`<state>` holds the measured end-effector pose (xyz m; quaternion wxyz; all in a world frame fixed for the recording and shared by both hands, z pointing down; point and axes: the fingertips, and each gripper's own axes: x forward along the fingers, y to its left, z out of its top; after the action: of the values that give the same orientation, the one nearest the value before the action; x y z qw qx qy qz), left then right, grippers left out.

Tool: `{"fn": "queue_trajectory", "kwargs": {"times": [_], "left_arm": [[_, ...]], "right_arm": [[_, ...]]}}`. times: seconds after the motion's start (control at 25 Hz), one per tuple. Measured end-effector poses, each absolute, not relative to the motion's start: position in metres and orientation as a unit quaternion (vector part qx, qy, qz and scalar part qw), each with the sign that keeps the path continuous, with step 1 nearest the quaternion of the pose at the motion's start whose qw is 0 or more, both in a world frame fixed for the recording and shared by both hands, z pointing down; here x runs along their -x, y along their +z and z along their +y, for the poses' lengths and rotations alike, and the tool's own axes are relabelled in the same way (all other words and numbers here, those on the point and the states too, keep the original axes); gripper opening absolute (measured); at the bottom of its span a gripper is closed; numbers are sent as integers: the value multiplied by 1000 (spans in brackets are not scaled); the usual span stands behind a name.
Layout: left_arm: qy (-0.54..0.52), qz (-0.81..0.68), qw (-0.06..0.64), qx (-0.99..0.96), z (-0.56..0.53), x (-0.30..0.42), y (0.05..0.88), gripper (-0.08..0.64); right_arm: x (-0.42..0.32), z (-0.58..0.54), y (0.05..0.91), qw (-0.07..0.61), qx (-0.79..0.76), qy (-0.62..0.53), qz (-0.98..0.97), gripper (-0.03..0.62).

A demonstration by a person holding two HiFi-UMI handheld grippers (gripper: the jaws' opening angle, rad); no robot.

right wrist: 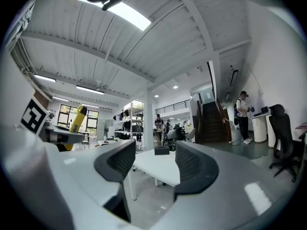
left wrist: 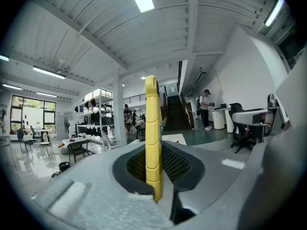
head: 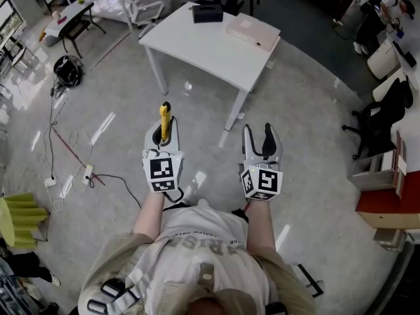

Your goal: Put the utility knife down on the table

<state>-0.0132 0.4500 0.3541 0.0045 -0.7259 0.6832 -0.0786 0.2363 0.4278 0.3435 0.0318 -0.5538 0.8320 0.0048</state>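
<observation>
The utility knife (left wrist: pixel 153 143) is a slim yellow bar standing almost upright, pinched by its flat sides between the nearly closed jaws of the left gripper (head: pixel 165 134). The grip is low on the body, and most of the knife's length rises free above the pads. It looks stiff and light, probably a hard plastic shell, so it should not bend. The smooth sides could slip or pivot in so low a hold, and a grip nearer the middle of the body would steady it. Whether the blade is out cannot be made out, so the upper tip deserves care when it is laid flat. The right gripper (head: pixel 261 143) is held level beside the left one, jaws spread wide with nothing between them. Ahead of both, well apart from the knife, stands the white table (head: pixel 197 41). It carries a black box (head: pixel 207 12) and a flat pale box (head: pixel 252 31) toward its far side. The near part is bare, and looks the likeliest place to set the knife down.
</observation>
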Motion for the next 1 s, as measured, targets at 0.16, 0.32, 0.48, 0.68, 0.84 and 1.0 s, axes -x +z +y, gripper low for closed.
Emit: {"fn": "queue_trajectory", "kwargs": {"times": [0.16, 0.32, 0.48, 0.68, 0.84, 1.0], "left_arm": [[-80, 694, 1, 716, 456, 15, 355, 37], [-85, 700, -1, 709, 461, 16, 358, 38], [-92, 706, -8, 703, 463, 23, 364, 38], [-97, 706, -18, 701, 454, 31, 378, 38], [-100, 700, -22, 707, 435, 37, 385, 37], [-98, 695, -25, 711, 404, 45, 389, 38]], "right_arm": [[-239, 426, 349, 33, 542, -1, 840, 242], [-245, 423, 360, 28, 536, -12, 844, 242], [-248, 417, 367, 30, 539, -25, 842, 242], [-246, 407, 379, 27, 544, -35, 838, 242], [-238, 390, 385, 20, 550, -37, 834, 242], [-229, 365, 388, 17, 555, -37, 831, 242]]}}
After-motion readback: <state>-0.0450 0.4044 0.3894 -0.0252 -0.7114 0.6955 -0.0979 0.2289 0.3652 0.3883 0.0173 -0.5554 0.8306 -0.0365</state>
